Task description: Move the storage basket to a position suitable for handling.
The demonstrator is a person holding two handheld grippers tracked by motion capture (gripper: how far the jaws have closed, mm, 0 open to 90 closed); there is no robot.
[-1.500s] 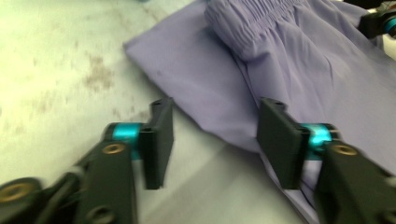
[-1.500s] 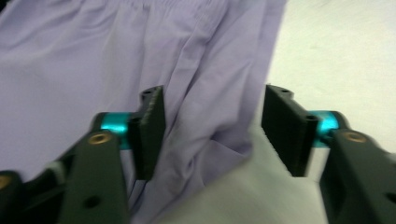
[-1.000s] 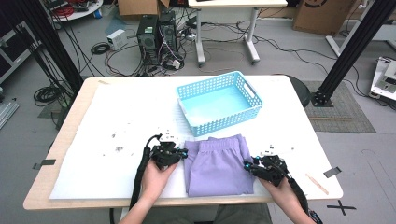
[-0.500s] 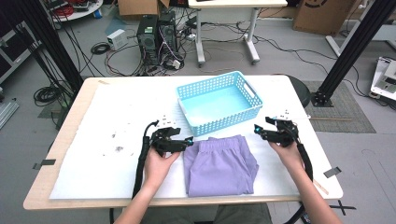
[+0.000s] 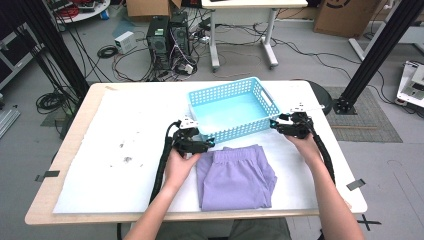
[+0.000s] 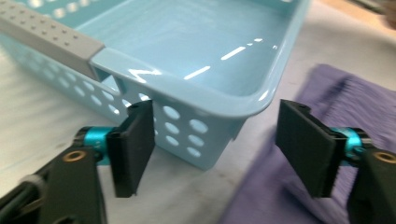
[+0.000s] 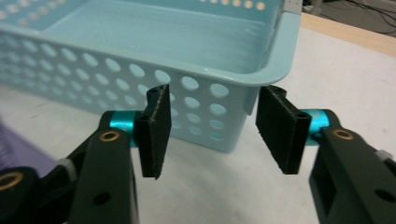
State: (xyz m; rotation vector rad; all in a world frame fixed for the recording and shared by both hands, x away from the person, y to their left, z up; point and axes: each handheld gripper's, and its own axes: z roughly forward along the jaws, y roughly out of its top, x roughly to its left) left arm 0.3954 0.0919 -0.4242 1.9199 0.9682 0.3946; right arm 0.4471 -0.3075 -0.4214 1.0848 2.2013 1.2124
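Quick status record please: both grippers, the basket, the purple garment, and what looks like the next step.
left gripper: jaws apart, just been opening, nothing between them, at the near left corner of the basket
right gripper: jaws apart, just been closing, at the near right corner, not yet gripping
light blue perforated plastic basket: upright, empty, on the white table cover
folded purple fabric garment: flat, just in front of the basket
likely next: grip both near corners

Both forearms reach forward toward the basket. The left gripper sits at its near-left corner, jaws just opened wide, nothing between. The right gripper, at its near-right corner, has jaws just narrowing, still apart.
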